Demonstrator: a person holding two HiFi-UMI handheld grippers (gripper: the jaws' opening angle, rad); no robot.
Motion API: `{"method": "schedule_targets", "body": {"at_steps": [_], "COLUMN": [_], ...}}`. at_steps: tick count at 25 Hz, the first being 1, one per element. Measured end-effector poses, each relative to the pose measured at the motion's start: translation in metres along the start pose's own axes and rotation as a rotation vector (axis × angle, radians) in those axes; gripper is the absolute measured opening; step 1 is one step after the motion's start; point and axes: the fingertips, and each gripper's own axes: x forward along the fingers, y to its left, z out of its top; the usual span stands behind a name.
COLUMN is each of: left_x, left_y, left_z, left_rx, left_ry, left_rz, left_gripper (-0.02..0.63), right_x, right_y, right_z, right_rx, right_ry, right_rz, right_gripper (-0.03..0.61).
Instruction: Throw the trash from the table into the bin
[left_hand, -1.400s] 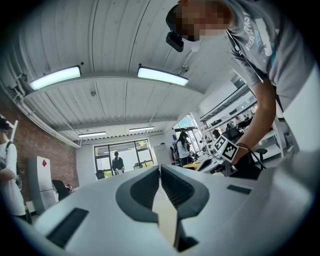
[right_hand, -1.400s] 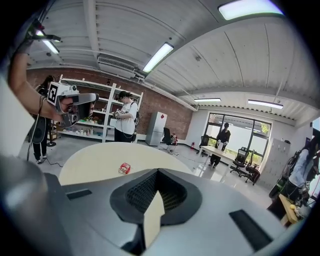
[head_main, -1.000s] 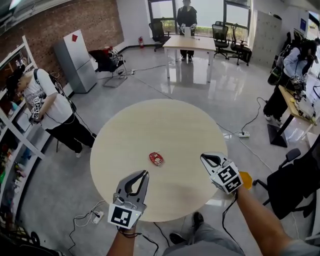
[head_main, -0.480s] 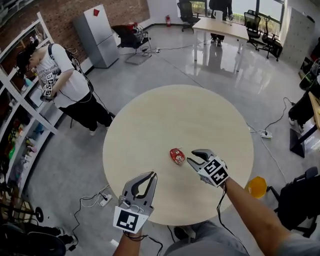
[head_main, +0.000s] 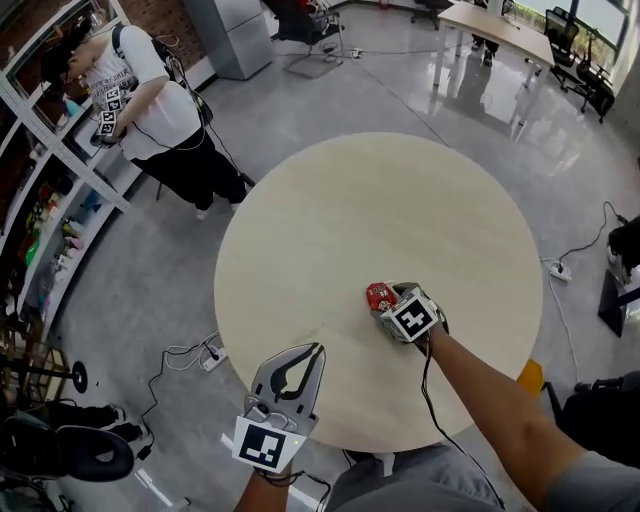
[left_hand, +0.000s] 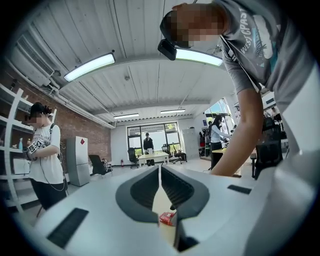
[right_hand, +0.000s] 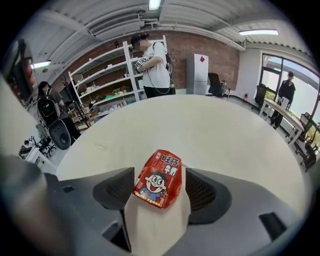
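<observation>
In the right gripper view the right gripper (right_hand: 160, 176) is seen with its jaws spread wide, having just been opening. A red snack packet (right_hand: 159, 184) lies flat on the table between them, low in the centre of the frame, with its printed cartoon face turned up. Its left edge is against or just beside the left jaw; which of the two cannot be told, and no squeeze on it is seen. The print cannot be made out in the head view, where the packet is reduced to a small red patch right of the middle of the round table (head_main: 380, 200), partly covered by the gripper.

The left gripper (head_main: 317, 349) is placed by the head view at the bottom centre, over the near table edge and well apart from the packet. Its state is settled best by the left gripper view: the jaw tips are pressed together with nothing held, and the packet is glimpsed through the slot below them.

Around the table, a person in a white shirt (head_main: 150, 100) is seen at the upper left beside open shelving (head_main: 45, 215). A power strip (head_main: 212, 355) lies on the floor at the table's left edge, and a yellow object (head_main: 531, 376) at the lower right is largely hidden by the right forearm (head_main: 490, 400).
</observation>
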Motion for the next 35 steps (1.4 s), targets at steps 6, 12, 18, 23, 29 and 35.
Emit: {"method": "schedule_targets", "body": {"at_steps": [6,12,18,23,29,35], "left_x": [-0.006,-0.014,-0.04,-0.062,-0.06,-0.055], "left_y": [0.005,-0.002,-0.043,-0.023,-0.003,-0.028], "left_z": [-0.02,-0.004,0.007,-0.002,0.009,0.02], "left_rx": [-0.017,0.001,0.066,0.048,0.044,0.063], "left_ry": [0.032,0.02,0.016,0.057,0.045,0.014], "left_rz": [0.027,-0.001,-0.059,-0.005,-0.005,-0.063], "left_gripper": [0.055,0.055,0.055,0.055,0.055,0.055], "right_x": [0.018,-0.017,-0.035,0.011,0.001,-0.046], "right_y": [-0.002,0.009,0.014,0.002,0.001,-0.006], "right_z": [0.003,0.002,-0.025,-0.022,-0.002,0.001], "right_rx": [0.041,0.046,0.088,0.085,0.029,-0.019], "right_ry": [0.012,-0.045,-0.07,0.049,-0.003,-0.087], "right_rz": [0.075,0.034,-0.023,-0.067,-0.124,-0.169], "right_gripper": [0.299,0.29,0.291,0.291,0.17,0.117]}}
